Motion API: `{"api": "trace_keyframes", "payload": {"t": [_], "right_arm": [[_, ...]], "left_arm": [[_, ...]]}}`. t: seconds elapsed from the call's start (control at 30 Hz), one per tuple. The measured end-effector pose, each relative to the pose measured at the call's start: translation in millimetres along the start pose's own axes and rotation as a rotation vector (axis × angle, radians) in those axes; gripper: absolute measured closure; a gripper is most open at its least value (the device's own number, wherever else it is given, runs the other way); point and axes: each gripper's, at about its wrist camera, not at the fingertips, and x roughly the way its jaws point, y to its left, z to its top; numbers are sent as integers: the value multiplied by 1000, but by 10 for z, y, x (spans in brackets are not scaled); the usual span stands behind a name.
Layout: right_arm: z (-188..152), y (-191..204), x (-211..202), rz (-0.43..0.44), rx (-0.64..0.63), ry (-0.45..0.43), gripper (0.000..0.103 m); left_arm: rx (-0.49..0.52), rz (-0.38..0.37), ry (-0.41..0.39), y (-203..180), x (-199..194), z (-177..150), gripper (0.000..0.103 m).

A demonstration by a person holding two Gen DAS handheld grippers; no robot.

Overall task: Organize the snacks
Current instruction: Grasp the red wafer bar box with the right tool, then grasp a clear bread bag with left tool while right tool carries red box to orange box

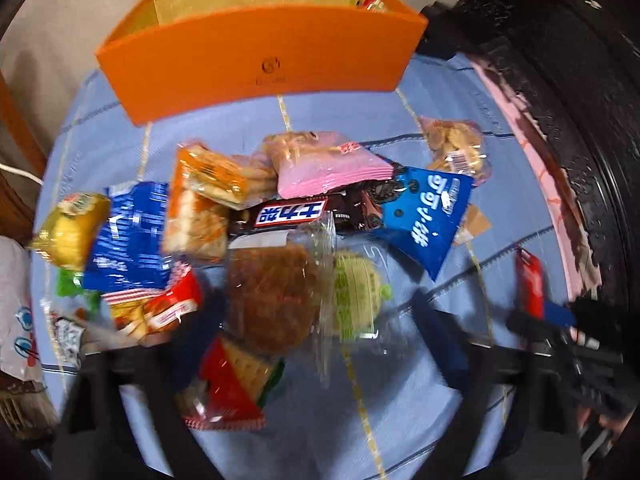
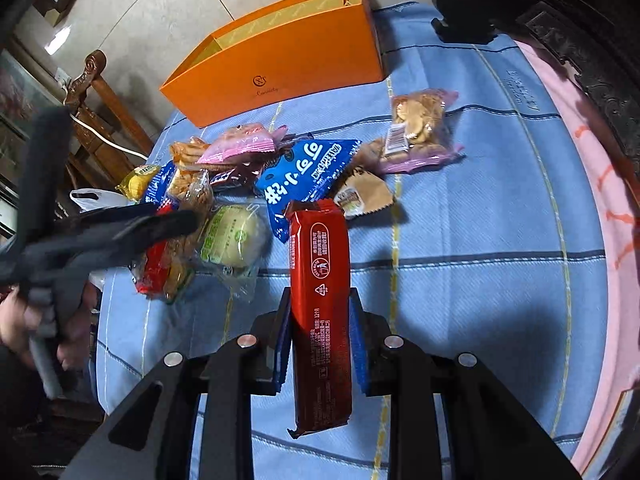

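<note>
A pile of snack packets lies on a blue checked cloth (image 2: 460,240). My right gripper (image 2: 320,312) is shut on a long red wafer packet (image 2: 320,300) and holds it above the cloth. My left gripper (image 1: 296,320) is open above the pile, over a clear-wrapped brown pastry (image 1: 272,296) and a green bun (image 1: 356,292). In the right wrist view the left gripper (image 2: 168,220) hovers over the pile's left side. An open orange box (image 1: 260,56) stands at the far side, with a few snacks (image 1: 372,2) in its right end; it also shows in the right wrist view (image 2: 280,68).
A blue biscuit packet (image 2: 304,172), a pink packet (image 2: 240,144), a bag of small cookies (image 2: 420,128) and a small tan packet (image 2: 364,196) lie on the cloth. Dark carved furniture (image 2: 560,20) stands at the right, a wooden chair (image 2: 92,108) at the left.
</note>
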Motion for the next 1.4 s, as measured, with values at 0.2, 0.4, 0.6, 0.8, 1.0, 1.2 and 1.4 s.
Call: {"api": "trace_keyframes", "payload": {"t": [0.2, 0.4, 0.6, 0.8, 1.0, 1.2, 1.4], "right_arm": [[12, -83, -73, 16, 2, -4, 78], [139, 20, -33, 42, -46, 1, 78], [297, 179, -46, 76, -97, -10, 78], [419, 355, -65, 88, -142, -18, 78], [533, 507, -128, 93, -179, -38, 78], [906, 675, -321, 103, -214, -122, 78], [1680, 808, -432, 91, -241, -239, 78]], "left_arm": [[-84, 18, 52, 296, 266, 13, 36], [-63, -4, -10, 367, 140, -73, 61], [-68, -20, -35, 427, -150, -132, 74], [-90, -61, -96, 491, -511, -236, 76], [-86, -90, -149, 477, -772, -157, 76], [-63, -104, -230, 446, -1083, 175, 76], [-28, -123, -354, 407, -1415, 819, 76]]}}
